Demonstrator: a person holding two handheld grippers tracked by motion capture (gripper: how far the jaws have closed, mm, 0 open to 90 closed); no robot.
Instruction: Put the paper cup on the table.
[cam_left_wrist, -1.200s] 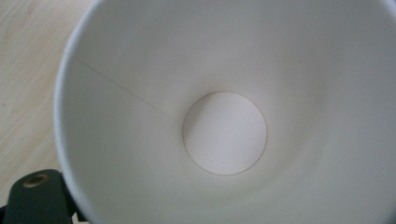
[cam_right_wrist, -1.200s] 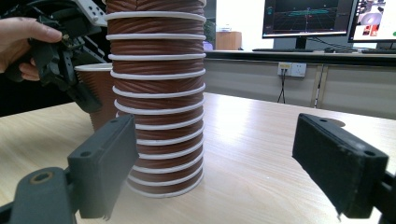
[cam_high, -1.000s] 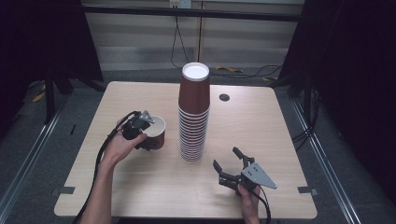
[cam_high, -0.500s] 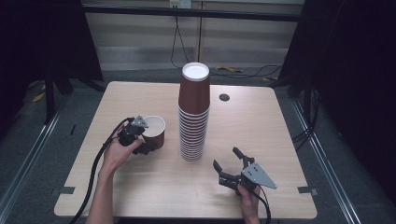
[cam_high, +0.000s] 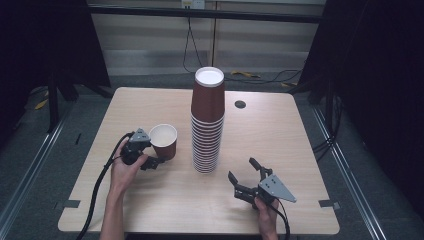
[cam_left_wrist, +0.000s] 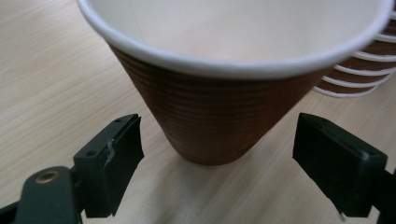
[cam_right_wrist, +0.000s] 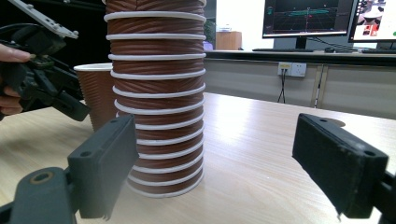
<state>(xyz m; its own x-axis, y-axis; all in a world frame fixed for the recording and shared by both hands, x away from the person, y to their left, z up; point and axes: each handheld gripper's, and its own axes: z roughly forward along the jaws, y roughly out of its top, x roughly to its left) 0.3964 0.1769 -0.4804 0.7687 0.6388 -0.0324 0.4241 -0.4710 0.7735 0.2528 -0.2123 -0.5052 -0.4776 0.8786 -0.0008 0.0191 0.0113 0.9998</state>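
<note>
A single brown ribbed paper cup (cam_high: 163, 141) stands upright on the table, left of a tall stack of the same cups (cam_high: 208, 125). My left gripper (cam_high: 156, 154) sits low at the cup's near-left side. In the left gripper view the cup's base (cam_left_wrist: 219, 107) stands between the jaws, and both pads (cam_left_wrist: 116, 154) are clear of its wall. Those jaws have just been closing a little, and the gripper is open. My right gripper (cam_high: 242, 168) rests open near the front edge, pointing at the stack (cam_right_wrist: 156, 93), with nothing between its fingers.
A small dark round hole (cam_high: 240, 104) lies in the wooden table (cam_high: 300, 150) behind the stack. The left gripper's cable (cam_high: 95, 200) trails off the near left edge. Dark frames and floor surround the table.
My left hand and gripper have drawn back toward the near left and sunk lower beside the cup. The cup and the right gripper have stayed where they were.
</note>
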